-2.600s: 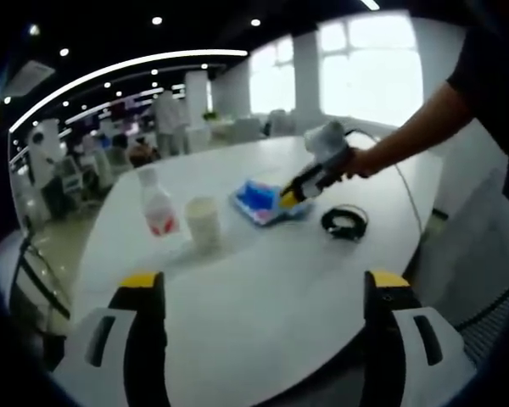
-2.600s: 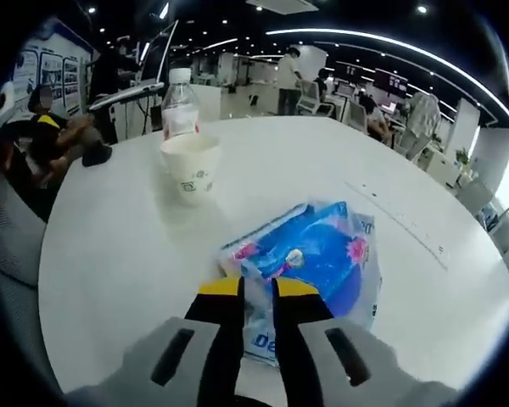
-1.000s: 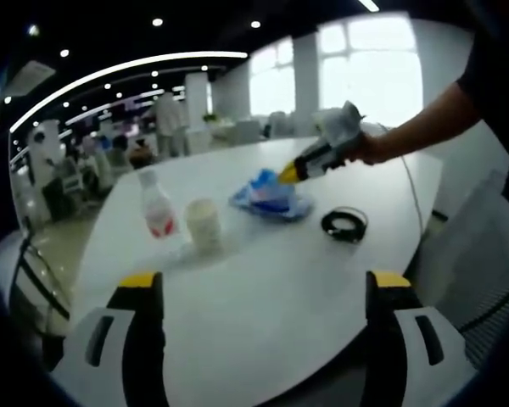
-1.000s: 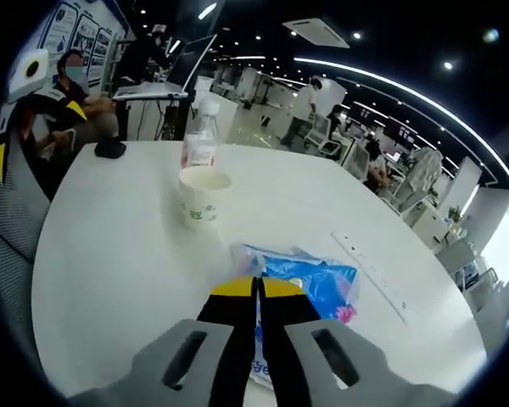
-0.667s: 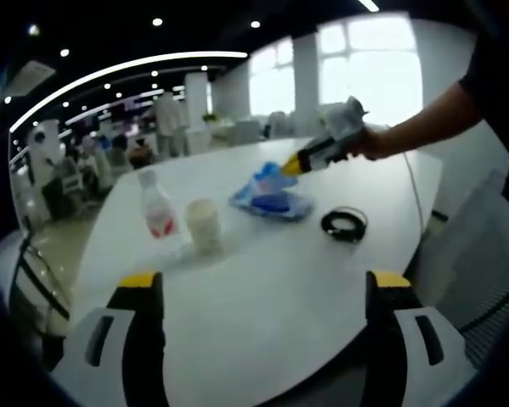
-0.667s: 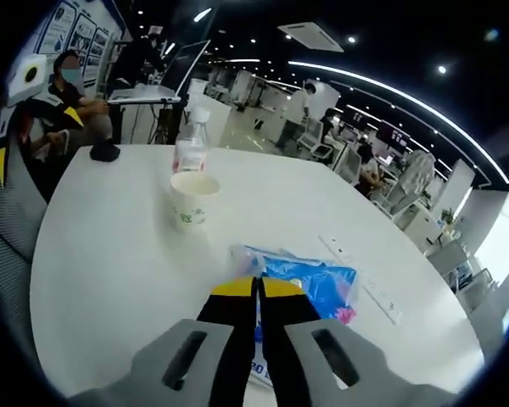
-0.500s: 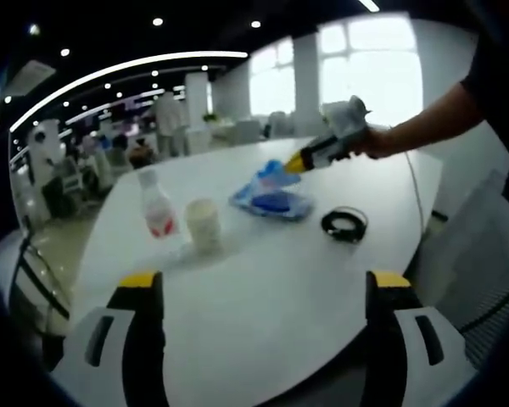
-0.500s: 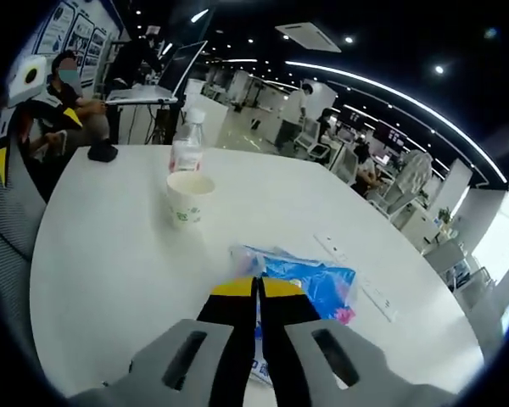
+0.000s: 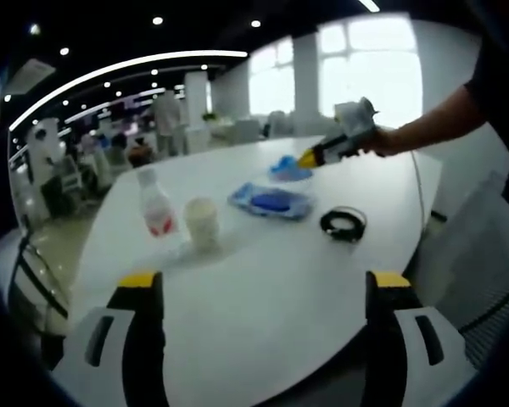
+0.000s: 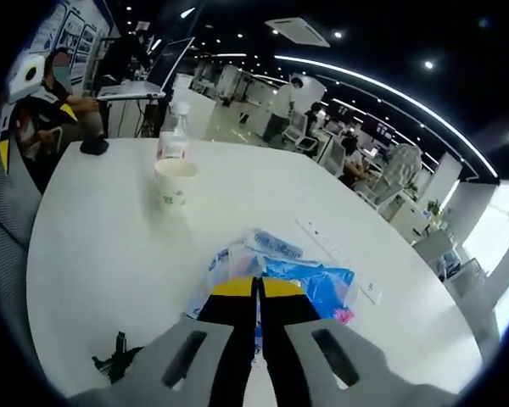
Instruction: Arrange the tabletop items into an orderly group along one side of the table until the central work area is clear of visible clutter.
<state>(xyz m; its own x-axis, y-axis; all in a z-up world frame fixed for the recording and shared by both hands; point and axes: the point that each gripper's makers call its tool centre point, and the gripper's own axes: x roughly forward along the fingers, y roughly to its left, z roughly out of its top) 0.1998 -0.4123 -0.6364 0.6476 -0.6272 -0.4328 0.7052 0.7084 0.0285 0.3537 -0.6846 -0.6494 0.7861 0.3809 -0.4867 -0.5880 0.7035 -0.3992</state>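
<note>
White office table [image 9: 263, 280] | right gripper [image 10: 256, 292] clamped on blue packet [image 10: 318, 287], now lifted clear of second packet [image 9: 271, 202] | left gripper [image 9: 263, 284] jaws apart, idle | grouping under way

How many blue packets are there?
2. One blue packet hangs pinched in the right claw, lifted off the white table. The other blue packet lies flat on the table, between the paper cup and the black cable coil.

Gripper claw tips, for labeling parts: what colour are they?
Yellow tips on the left gripper, clearest in the left gripper view.
</note>
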